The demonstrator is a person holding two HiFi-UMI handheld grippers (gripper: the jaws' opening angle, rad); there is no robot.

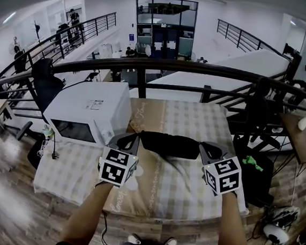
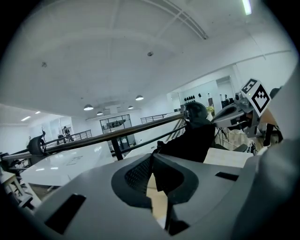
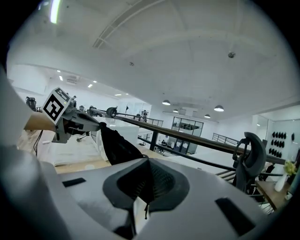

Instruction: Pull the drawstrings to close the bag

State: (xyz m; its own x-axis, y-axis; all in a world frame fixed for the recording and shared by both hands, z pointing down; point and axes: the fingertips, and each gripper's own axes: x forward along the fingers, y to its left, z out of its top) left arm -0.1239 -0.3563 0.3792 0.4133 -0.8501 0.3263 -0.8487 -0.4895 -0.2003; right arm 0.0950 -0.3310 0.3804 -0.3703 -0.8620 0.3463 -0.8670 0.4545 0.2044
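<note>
- bag [image 1: 169, 144]: black cloth, matt
- counter [image 1: 189, 193] cover: woven cloth, matt
- microwave [image 1: 87, 107]: smooth white casing, semi-gloss
- floor [image 1: 3, 169]: wood planks w/ slight sheen

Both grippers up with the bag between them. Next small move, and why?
Probably draw the grippers slightly further apart. The left gripper and right gripper are each shut on one end of the black bag, stretched between them above the table. Whether its mouth is fully closed is unclear; a short outward pull should tighten it.
</note>
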